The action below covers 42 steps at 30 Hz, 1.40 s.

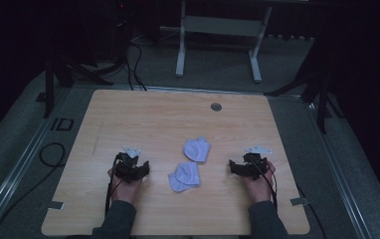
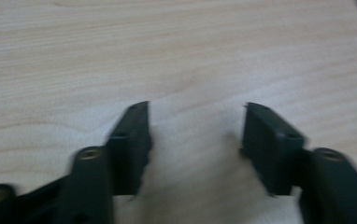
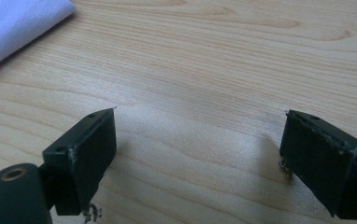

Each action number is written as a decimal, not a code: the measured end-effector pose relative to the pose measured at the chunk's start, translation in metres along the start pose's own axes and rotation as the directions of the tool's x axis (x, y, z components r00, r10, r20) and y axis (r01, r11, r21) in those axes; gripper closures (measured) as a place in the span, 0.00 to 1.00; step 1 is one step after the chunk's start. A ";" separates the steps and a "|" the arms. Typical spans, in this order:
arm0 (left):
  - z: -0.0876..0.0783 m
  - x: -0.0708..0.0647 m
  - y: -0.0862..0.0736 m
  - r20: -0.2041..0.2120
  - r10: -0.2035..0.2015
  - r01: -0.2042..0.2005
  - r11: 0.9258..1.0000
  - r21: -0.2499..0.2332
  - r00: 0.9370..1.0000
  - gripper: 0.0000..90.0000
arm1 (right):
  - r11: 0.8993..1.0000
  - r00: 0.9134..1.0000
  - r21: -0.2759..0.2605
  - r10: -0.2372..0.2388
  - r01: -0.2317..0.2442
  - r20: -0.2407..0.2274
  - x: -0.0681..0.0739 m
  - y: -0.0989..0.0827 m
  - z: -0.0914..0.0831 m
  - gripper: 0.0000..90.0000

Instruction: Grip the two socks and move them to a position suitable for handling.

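Left jaws: parted with a moderate gap, nothing between them, bare wood under the tips in the left gripper view.
Right jaws: spread wide, empty, over bare wood in the right gripper view.
Left gripper (image 1: 137, 168): low over the table, well apart from the near cloth, on its left side, held in the person's left hand (image 1: 123, 185).
Right gripper (image 1: 237, 167): low over the table, well apart from the near cloth, on its right side, held in the right hand (image 1: 258, 184).
Near cloth (image 1: 185, 176): a small crumpled piece of pale lilac-white fabric lying between the two grippers, toward the person's edge of the table.
Far cloth (image 1: 197, 149): a second like piece just beyond the near cloth, close to it; I cannot tell whether the two touch.
Table (image 1: 148, 114): light wood top; a small round grey fitting (image 1: 216, 106) sits well beyond the near cloth, by the far edge.
Handling, as I judge it: light, soft and limp, not fragile; it will sag and drag when lifted. A raised fold or a free corner looks the best place to pinch.
Hard to make out: the room is dim, so weave, hems and what kind of garment or rag these are stay unclear. The near cloth's corner (image 3: 13, 25) is cut off at the right gripper view's upper left. The left gripper view is blurred.
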<state>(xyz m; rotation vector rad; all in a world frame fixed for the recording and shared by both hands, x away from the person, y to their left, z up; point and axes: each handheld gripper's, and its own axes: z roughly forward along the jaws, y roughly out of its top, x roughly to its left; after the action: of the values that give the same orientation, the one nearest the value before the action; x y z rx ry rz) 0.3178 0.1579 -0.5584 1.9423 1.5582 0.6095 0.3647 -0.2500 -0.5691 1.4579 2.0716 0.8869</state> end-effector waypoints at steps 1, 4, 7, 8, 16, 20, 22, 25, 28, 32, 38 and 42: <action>-0.001 -0.001 0.000 0.015 0.006 -0.006 1.000 0.002 1.000 0.58 | 1.000 1.000 0.000 0.000 0.000 0.000 0.000 0.000 0.000 0.12; -0.003 -0.003 0.000 0.044 0.020 -0.020 1.000 0.001 0.999 0.64 | 1.000 1.000 0.000 0.002 -0.002 0.001 0.000 0.000 0.000 0.12; -0.008 -0.009 0.001 0.095 0.053 -0.051 0.998 -0.022 0.994 0.74 | 1.000 1.000 0.000 0.002 -0.002 0.001 0.000 -0.001 -0.001 0.12; -0.012 -0.015 0.002 0.141 0.072 -0.067 0.997 -0.044 0.987 0.78 | 1.000 1.000 0.001 0.002 -0.002 0.000 0.000 -0.001 -0.001 0.12; -0.020 -0.046 0.000 0.278 0.172 -0.153 0.984 -0.089 0.945 0.99 | 1.000 1.000 0.000 0.005 -0.005 0.004 0.001 -0.002 -0.002 0.12; -0.023 -0.062 -0.003 0.323 0.210 -0.184 0.977 -0.109 0.923 0.99 | 1.000 1.000 -0.001 0.004 -0.004 0.003 0.002 -0.003 -0.003 0.13; -0.023 -0.069 -0.006 0.343 0.229 -0.202 0.973 -0.112 0.911 0.99 | 1.000 1.000 -0.006 0.000 0.000 -0.001 0.003 -0.003 -0.004 0.16; -0.023 -0.076 -0.008 0.362 0.246 -0.222 0.969 -0.108 0.899 0.99 | 1.000 1.000 -0.005 -0.004 0.004 -0.006 0.004 -0.004 -0.005 0.18; -0.024 -0.085 -0.014 0.379 0.272 -0.252 0.962 -0.102 0.885 0.99 | 1.000 0.999 0.008 -0.023 0.024 -0.023 0.010 -0.002 -0.009 0.34; -0.025 -0.087 -0.017 0.387 0.277 -0.260 0.961 -0.095 0.879 0.99 | 0.998 0.997 0.003 -0.060 0.060 -0.044 0.018 -0.001 -0.013 0.47; -0.024 -0.085 -0.024 0.388 0.276 -0.270 0.960 -0.071 0.879 0.99 | 0.985 0.976 -0.064 -0.167 0.160 -0.137 0.048 0.005 -0.027 0.60; -0.022 -0.087 -0.026 0.380 0.286 -0.284 0.957 -0.064 0.880 0.99 | 0.970 0.950 -0.099 -0.239 0.223 -0.199 0.071 0.011 -0.034 0.66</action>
<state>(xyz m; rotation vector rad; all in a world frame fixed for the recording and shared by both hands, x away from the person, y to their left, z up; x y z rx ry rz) 0.2662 0.0804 -0.5597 2.1490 1.0350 0.3141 0.3246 -0.1892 -0.5373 1.0929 2.2771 1.0476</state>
